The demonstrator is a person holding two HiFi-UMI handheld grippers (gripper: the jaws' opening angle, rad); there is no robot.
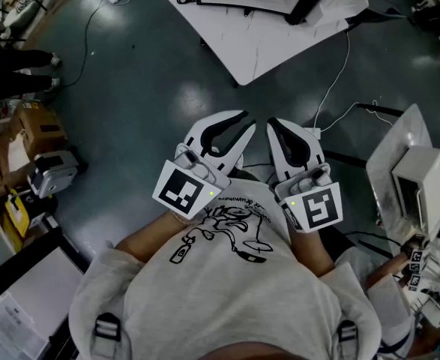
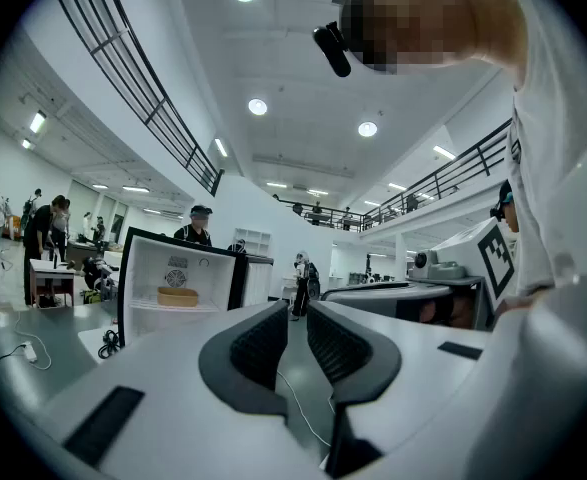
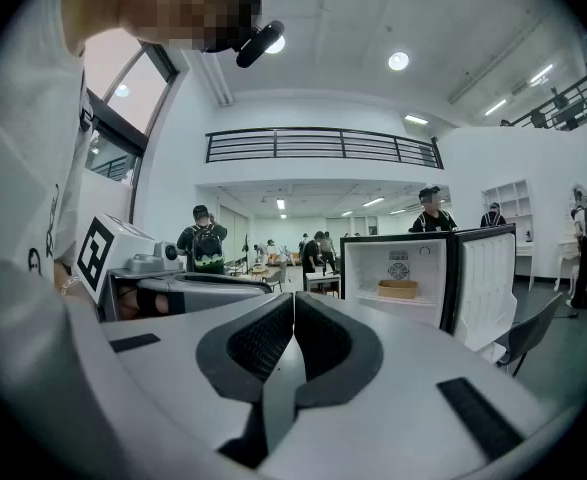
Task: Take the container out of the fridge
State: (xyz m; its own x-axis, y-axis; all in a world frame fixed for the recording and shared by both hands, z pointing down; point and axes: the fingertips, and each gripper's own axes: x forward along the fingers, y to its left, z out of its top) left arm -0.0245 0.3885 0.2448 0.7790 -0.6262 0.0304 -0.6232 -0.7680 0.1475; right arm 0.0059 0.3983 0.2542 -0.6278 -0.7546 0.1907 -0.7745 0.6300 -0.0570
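Tan container (image 3: 398, 288) sits inside the open fridge (image 3: 361, 273), well apart from both grippers. Left gripper (image 2: 297, 311) jaws stand slightly apart, right gripper (image 3: 293, 300) jaws together, both empty; reaching in like that could shove the container deeper.

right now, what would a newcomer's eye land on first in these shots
The open fridge stands right of centre in the right gripper view, door swung wide, with a tan container on its shelf. In the head view the left claw and right claw are held side by side in front of the person's chest, well short of the fridge. The left's jaws are slightly apart with nothing between them, and the right's are shut.
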